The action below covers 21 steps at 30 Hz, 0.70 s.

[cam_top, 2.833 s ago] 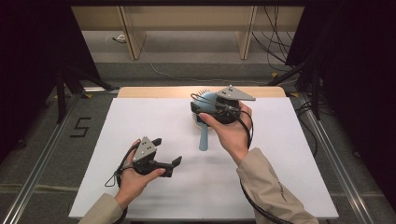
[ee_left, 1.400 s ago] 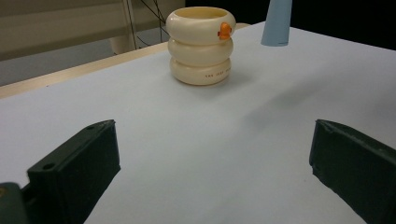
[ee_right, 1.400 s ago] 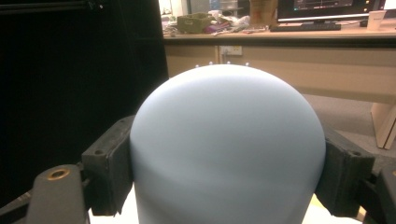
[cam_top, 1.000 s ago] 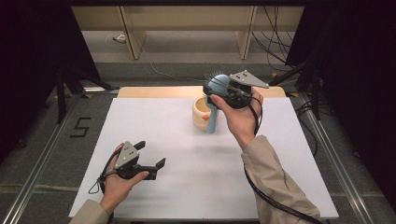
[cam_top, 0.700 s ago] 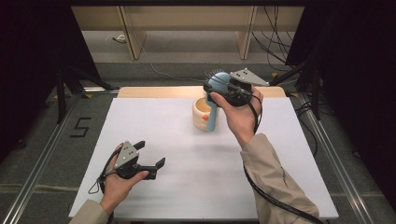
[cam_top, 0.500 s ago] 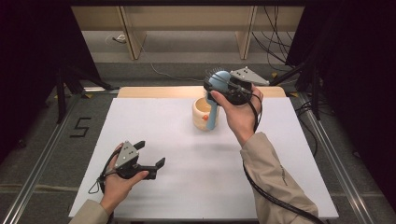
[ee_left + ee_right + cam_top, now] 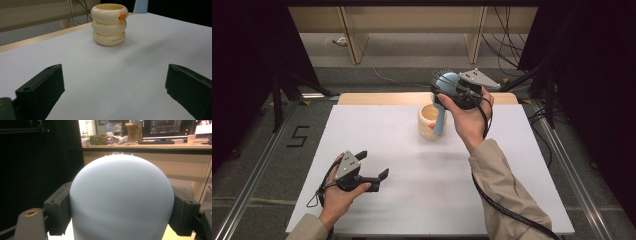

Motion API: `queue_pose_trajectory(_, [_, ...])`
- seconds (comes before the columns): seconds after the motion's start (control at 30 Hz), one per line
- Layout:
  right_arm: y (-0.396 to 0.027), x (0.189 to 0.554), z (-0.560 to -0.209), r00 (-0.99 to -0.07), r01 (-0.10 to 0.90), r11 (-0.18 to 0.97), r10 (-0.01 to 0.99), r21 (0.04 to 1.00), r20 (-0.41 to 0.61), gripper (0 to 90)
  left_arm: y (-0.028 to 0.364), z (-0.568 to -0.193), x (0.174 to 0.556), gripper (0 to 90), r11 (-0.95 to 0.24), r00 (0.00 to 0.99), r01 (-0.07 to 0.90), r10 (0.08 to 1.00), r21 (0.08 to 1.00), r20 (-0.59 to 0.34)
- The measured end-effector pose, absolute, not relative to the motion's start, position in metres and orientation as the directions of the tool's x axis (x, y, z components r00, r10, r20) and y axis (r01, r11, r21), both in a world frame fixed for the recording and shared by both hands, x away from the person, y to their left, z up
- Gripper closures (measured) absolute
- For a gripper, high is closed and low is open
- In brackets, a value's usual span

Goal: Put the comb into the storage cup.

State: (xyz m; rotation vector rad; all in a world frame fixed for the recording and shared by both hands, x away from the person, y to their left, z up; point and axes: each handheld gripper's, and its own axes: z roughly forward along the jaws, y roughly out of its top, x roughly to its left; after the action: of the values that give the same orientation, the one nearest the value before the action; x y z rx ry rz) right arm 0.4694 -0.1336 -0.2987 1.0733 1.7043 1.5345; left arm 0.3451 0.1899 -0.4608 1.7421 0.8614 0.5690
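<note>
Up in the upper middle of the high view, the right claw (image 7: pixel 458 93) is clamped across the rounded head of a pale blue hairbrush (image 7: pixel 446 86), its handle hanging down into or just behind the cream ringed cup (image 7: pixel 429 121); I cannot tell which. The brush looks like light, stiff plastic, smooth and domed at the back, so I'd judge it could slip or swivel between the pads; the narrower handle would give a surer hold. The cup seems light and easy to tip. At lower left, the left claw (image 7: pixel 371 165) rests wide open on the white worktop (image 7: pixel 512 190), holding nothing.
</note>
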Motion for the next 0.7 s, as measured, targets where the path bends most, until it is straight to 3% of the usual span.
queue_pose_trajectory(0.7, [-0.135,0.4793,-0.2956,-0.476,0.118,-0.011,0.877,0.993,0.067,20.7,0.1907,-0.4607,0.3454,1.8,-0.176,0.623,0.273,0.782,0.946,-0.035])
